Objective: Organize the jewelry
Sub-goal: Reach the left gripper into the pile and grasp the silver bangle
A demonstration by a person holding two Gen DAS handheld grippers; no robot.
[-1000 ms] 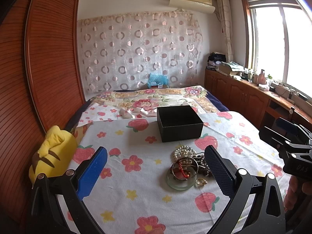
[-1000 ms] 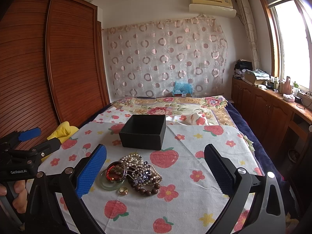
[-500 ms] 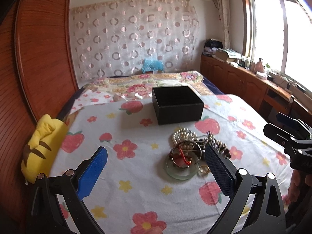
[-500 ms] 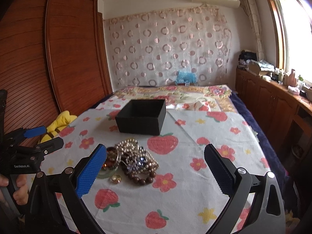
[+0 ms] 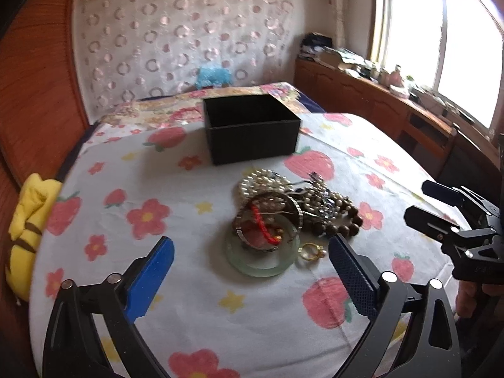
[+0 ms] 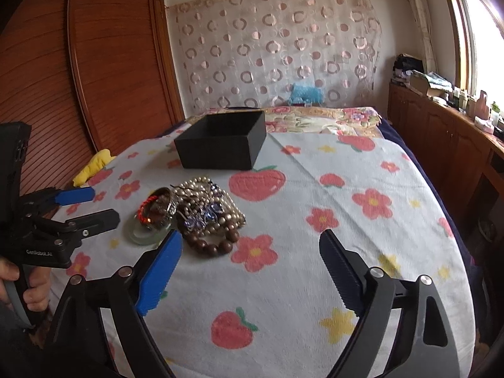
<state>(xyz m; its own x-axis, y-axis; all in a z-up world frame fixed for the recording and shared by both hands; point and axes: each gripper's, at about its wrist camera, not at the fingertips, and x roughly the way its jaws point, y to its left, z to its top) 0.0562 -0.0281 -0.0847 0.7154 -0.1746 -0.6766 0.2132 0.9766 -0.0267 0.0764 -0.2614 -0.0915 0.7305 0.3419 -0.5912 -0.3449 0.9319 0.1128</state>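
A pile of jewelry lies on the strawberry-print cloth: a pale green bangle (image 5: 261, 258), a metal bangle with a red bead string (image 5: 267, 217), pearls (image 5: 258, 182), dark wooden beads (image 5: 340, 223) and a gold ring (image 5: 310, 252). An open black box (image 5: 252, 132) stands behind the pile. My left gripper (image 5: 252, 271) is open and empty, just in front of the green bangle. My right gripper (image 6: 252, 261) is open and empty, its blue finger beside the wooden beads (image 6: 211, 242). The pile (image 6: 189, 211) and the box (image 6: 220, 145) also show in the right wrist view.
A yellow plush toy (image 5: 25, 220) lies at the cloth's left edge against a wooden wardrobe (image 6: 78, 63). A wooden cabinet (image 5: 393, 110) with clutter runs under the window on the right. A blue toy (image 6: 307, 93) sits by the curtain.
Both grippers have moved forward and down toward the jewelry pile, which now looks larger and nearer. Both stay open.
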